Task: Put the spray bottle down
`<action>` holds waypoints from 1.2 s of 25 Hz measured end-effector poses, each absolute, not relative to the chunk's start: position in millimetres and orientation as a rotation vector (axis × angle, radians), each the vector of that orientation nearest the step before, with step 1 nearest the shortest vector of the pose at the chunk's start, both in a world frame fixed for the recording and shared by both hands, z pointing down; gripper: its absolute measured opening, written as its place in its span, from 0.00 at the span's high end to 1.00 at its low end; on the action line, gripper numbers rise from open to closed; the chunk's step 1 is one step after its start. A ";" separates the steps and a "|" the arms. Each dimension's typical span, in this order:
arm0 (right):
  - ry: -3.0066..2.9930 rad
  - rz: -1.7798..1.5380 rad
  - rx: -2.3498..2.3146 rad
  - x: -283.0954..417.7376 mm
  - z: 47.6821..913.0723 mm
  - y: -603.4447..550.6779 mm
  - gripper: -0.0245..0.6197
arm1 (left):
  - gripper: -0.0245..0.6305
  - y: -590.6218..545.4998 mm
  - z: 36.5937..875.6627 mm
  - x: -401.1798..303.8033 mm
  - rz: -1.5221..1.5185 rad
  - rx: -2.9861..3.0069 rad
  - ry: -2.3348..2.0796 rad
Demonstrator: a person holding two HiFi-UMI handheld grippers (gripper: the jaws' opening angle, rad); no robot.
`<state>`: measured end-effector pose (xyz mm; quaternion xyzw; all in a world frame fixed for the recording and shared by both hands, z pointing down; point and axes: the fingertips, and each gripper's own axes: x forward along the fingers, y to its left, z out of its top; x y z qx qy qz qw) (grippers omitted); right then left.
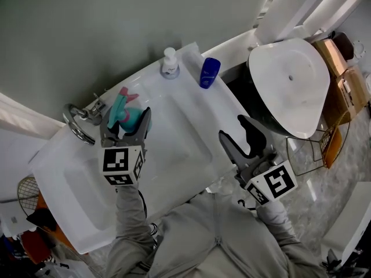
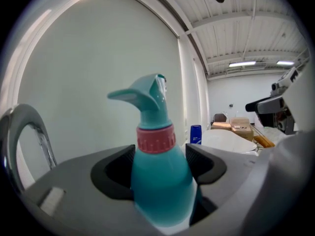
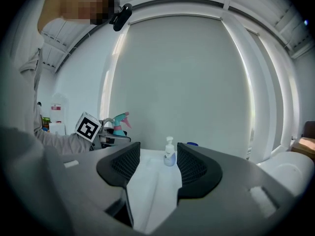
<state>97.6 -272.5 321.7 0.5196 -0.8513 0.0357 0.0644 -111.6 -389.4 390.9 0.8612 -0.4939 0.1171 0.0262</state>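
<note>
Left gripper (image 1: 128,126) is clamped on the spray bottle (image 2: 158,171), jaws pressing the teal body from both sides just under the pink collar, so the bottle is up in the air and not yet down. It stands upright in the grip, long axis vertical, nozzle on top. From the head view it hangs over the back left of the sink (image 1: 179,138), just beside the faucet (image 1: 78,120). How high it sits above the white surface, I can't tell. By my reading the move ahead is a straight lowering along that upright axis, base first, and the faucet is the thing to keep clear of. The right gripper (image 3: 155,163) is wide open with nothing between its jaws, well apart at the sink's front right. The pump bottle (image 1: 169,62) and blue bottle (image 1: 209,72) stand on the back ledge, away from the drop spot. This one belongs to the left hand.
</note>
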 end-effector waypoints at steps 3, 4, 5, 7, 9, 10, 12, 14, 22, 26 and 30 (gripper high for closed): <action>-2.544 0.115 1.587 100.7 324.5 -276.5 0.63 | 0.39 -402.1 396.0 -113.5 0.366 2.661 -1.533; -2.537 0.117 1.591 101.4 325.8 -277.3 0.63 | 0.39 -406.0 397.9 -114.6 0.369 2.660 -1.538; -2.531 0.119 1.595 101.9 326.8 -278.1 0.63 | 0.39 -410.0 399.7 -115.8 0.374 2.659 -1.545; -2.521 0.121 1.604 102.9 328.1 -279.6 0.63 | 0.39 -417.7 403.5 -118.0 0.383 2.657 -1.557; -2.510 0.124 1.612 103.9 328.9 -281.4 0.63 | 0.39 -425.0 407.4 -119.5 0.392 2.654 -1.565; -2.504 0.126 1.614 104.3 329.3 -282.4 0.63 | 0.39 -428.4 409.1 -120.1 0.396 2.652 -1.570; -2.491 0.133 1.617 105.3 330.8 -285.0 0.63 | 0.39 -435.1 412.2 -121.3 0.403 2.650 -1.580; -2.482 0.139 1.619 105.1 332.4 -288.1 0.63 | 0.39 -441.7 415.4 -122.5 0.405 2.647 -1.584; -2.449 0.150 1.611 101.6 338.6 -298.3 0.63 | 0.39 -464.1 433.8 -128.7 0.398 2.620 -1.599; -2.440 0.153 1.599 97.7 342.3 -302.6 0.63 | 0.39 -477.4 445.6 -132.7 0.404 2.600 -1.618; -2.429 0.163 1.591 95.5 345.6 -307.3 0.63 | 0.39 -487.9 454.6 -134.7 0.441 2.598 -1.636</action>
